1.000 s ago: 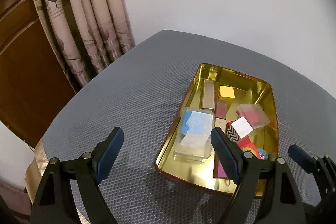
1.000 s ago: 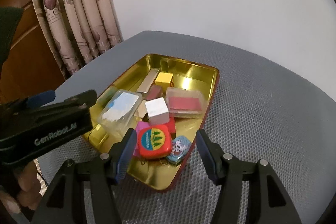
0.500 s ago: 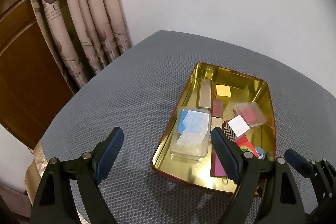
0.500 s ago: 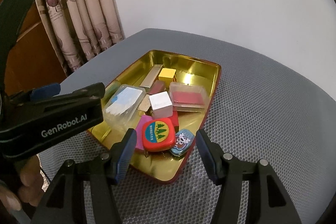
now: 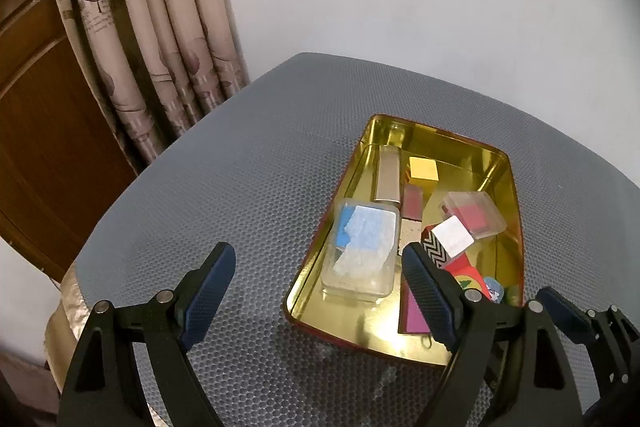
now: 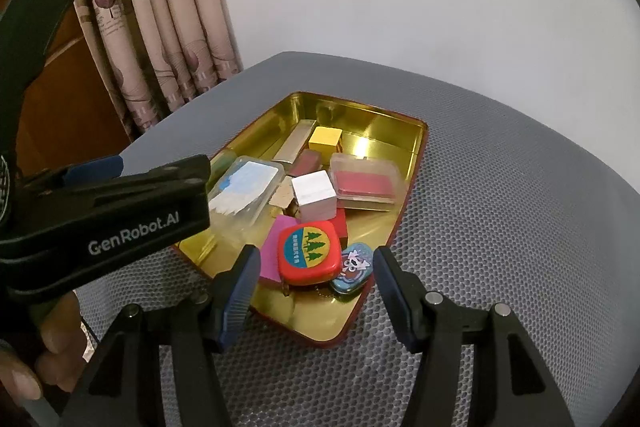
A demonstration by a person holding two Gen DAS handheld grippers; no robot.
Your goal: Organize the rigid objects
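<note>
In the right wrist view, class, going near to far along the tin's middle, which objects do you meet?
Red tape measure → white cube → yellow cube → far wall of the gold tin.

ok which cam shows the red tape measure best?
Right wrist: the tape measure sits near the gold tin's front edge, whole top label visible, just ahead of the open right gripper. Left wrist shows only a red sliver behind that gripper's finger.
</note>
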